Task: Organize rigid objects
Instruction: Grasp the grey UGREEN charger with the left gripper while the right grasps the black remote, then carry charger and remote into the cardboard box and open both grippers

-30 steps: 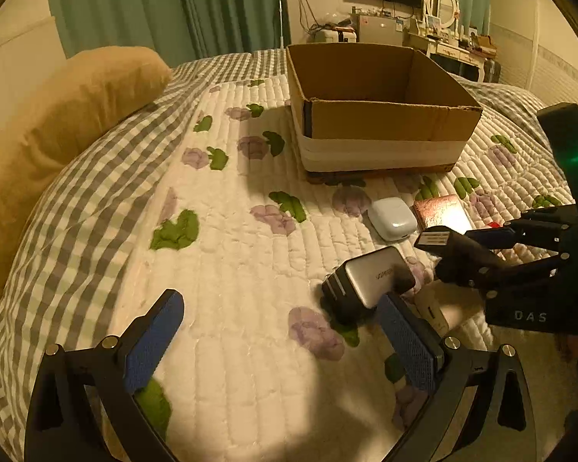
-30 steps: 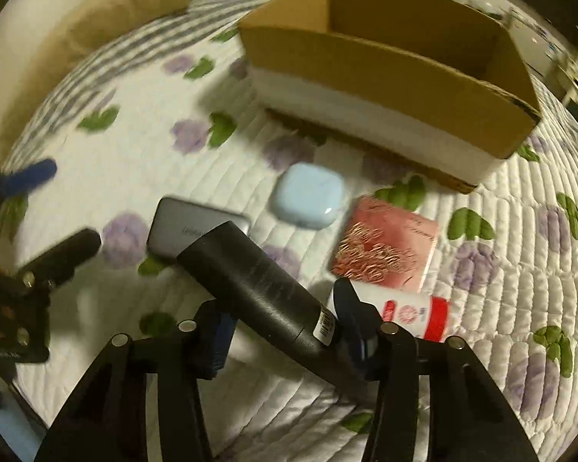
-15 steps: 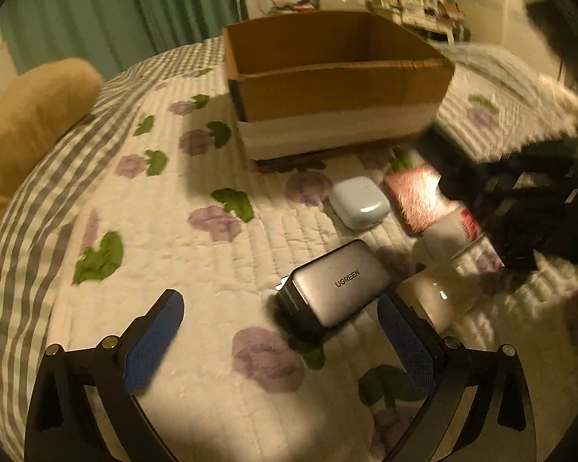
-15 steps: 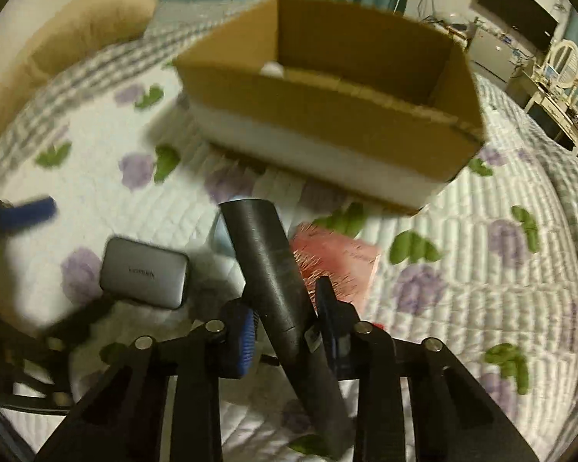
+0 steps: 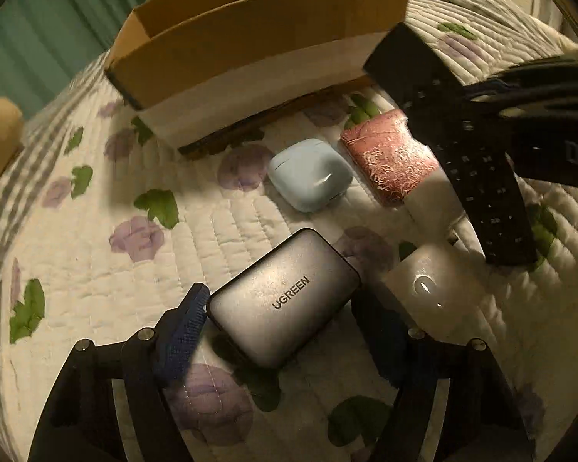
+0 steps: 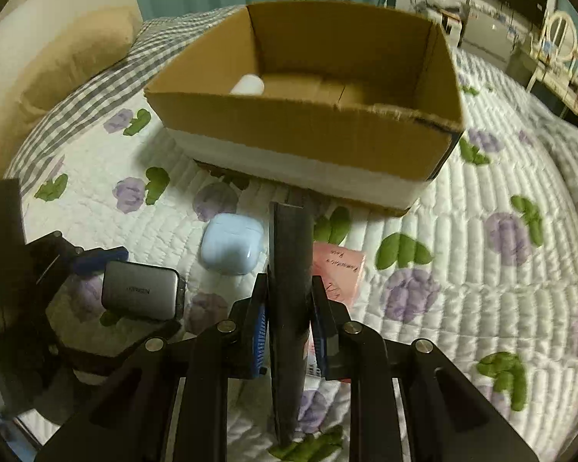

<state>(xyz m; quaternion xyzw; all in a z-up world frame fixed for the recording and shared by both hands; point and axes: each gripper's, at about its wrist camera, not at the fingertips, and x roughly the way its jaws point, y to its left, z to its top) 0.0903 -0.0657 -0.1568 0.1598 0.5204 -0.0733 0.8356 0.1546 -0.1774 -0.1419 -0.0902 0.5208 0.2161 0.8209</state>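
Note:
My right gripper (image 6: 289,315) is shut on a black remote control (image 6: 291,269), held above the quilt and pointing at the cardboard box (image 6: 312,134); the remote also shows in the left wrist view (image 5: 466,146). My left gripper (image 5: 289,315) is open, its blue pads on either side of a grey UGREEN charger (image 5: 285,300) that lies on the quilt; the charger also shows in the right wrist view (image 6: 140,294). A white object (image 6: 247,84) lies inside the box.
A light blue earbud case (image 5: 308,175), a pink patterned box (image 5: 393,158) and a white bottle (image 5: 435,288) lie on the floral quilt in front of the box. A tan pillow (image 6: 69,57) lies far left. Furniture stands beyond the bed.
My right gripper has lifted the remote and turned it toward the box. My left gripper has moved forward and down around the charger, its jaws narrower than before.

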